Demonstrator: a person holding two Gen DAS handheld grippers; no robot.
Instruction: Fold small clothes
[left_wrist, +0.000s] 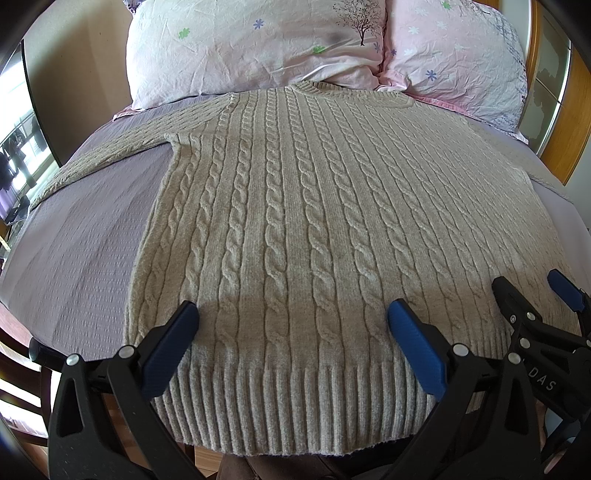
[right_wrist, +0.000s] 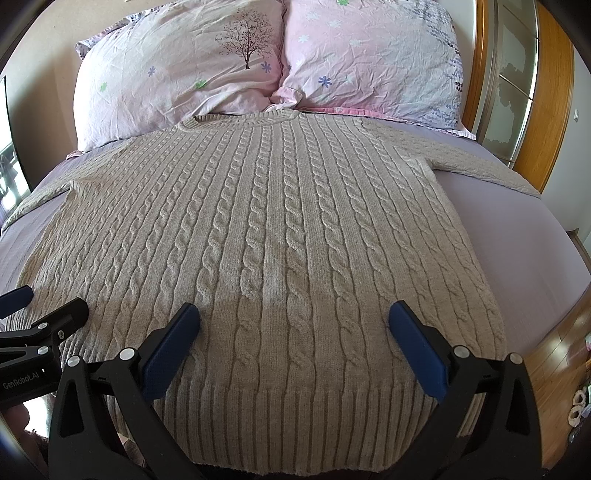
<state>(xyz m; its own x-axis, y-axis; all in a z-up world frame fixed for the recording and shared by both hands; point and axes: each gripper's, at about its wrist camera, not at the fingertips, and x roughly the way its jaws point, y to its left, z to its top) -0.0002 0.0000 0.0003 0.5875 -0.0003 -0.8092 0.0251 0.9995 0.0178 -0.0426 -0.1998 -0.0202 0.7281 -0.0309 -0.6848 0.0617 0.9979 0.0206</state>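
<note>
A beige cable-knit sweater (left_wrist: 295, 206) lies flat on the bed, collar toward the pillows, ribbed hem toward me; it also shows in the right wrist view (right_wrist: 266, 229). Its sleeves spread out to the left (left_wrist: 96, 158) and to the right (right_wrist: 480, 162). My left gripper (left_wrist: 293, 317) is open and empty, hovering over the left part of the hem. My right gripper (right_wrist: 293, 317) is open and empty over the right part of the hem. Each gripper shows at the edge of the other's view, the right one (left_wrist: 532, 295) and the left one (right_wrist: 48, 302).
A lilac bedsheet (left_wrist: 74, 251) covers the bed. Two pink floral pillows (right_wrist: 177, 74) (right_wrist: 373, 59) lean at the head. A wooden headboard and mirrored wardrobe (right_wrist: 517, 92) stand at the right. A window (left_wrist: 18, 147) is at the left. The wood floor (right_wrist: 561, 350) shows beside the bed.
</note>
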